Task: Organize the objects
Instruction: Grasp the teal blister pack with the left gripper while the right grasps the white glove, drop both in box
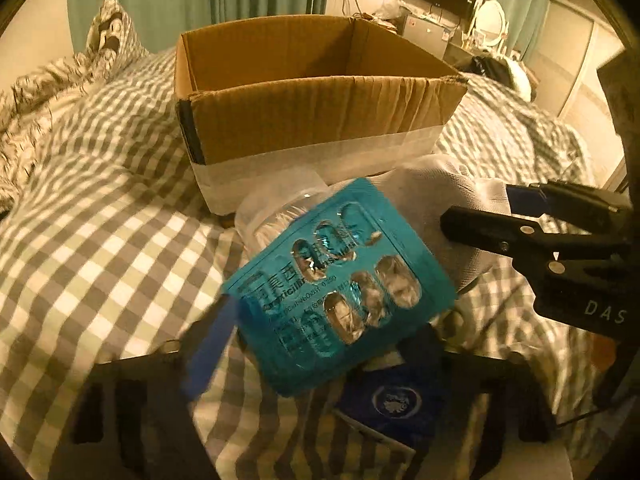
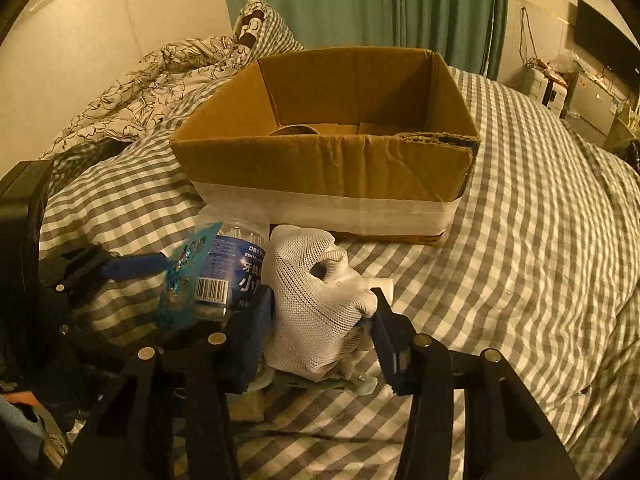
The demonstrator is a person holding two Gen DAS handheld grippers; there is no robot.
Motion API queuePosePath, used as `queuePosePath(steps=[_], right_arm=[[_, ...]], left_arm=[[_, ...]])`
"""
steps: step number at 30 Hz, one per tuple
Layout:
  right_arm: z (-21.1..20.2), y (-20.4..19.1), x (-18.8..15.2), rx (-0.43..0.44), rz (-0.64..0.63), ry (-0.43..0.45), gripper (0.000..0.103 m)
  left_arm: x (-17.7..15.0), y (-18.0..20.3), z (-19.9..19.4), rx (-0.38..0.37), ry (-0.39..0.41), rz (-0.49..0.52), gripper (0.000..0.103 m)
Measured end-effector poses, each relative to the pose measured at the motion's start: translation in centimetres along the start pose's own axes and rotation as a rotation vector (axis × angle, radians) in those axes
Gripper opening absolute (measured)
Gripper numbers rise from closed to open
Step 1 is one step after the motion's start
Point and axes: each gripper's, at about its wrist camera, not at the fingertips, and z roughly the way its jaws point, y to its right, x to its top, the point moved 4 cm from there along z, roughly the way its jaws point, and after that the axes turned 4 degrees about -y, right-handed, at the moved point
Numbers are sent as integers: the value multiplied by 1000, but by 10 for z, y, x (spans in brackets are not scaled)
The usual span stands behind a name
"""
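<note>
My left gripper (image 1: 316, 344) is shut on a teal blister pack of pills (image 1: 340, 296) and holds it tilted above the bed; the pack also shows edge-on in the right wrist view (image 2: 184, 276). My right gripper (image 2: 320, 320) is closed around a white mesh bundle (image 2: 316, 300) lying on the bed; it shows in the left wrist view (image 1: 436, 216) too. A clear floss-pick jar with a blue label (image 2: 232, 268) lies between the two grippers. An open cardboard box (image 2: 332, 160) stands just behind them, with a tape roll (image 2: 294, 131) inside.
Everything lies on a bed with a grey-checked cover (image 2: 520, 240). A dark blue packet (image 1: 396, 400) lies under my left gripper. Floral bedding and a pillow (image 2: 160, 80) sit at the back left. A TV and shelves (image 2: 592, 60) stand at the far right.
</note>
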Motion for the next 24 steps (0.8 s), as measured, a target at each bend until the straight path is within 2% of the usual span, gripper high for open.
queuePosePath(steps=[3,5,6,11,19,24], right_arm=[[-9,-1,-1,-6,7,13,46],[-17,-1,-3,-11,13,24,46],[-20,-2,-4,-12,14,28,46],[-34,-5,-8,-26,11,50,46],[-67,-11,-11,-27,10,115,45],[-96,-18,-4,-40,-11,177,44]], left_arm=[[-3,-3,-6,-13,-1,-18,57],[-5,-5,-11,-16,-3,-25,39],[-6,-5,-12,-15,-3,-27,36],[-9,-11,-28,35,31,-44,8],[-2,-19,-69,81,126,-77,7],[18,-12,-100,106,198,-51,7]])
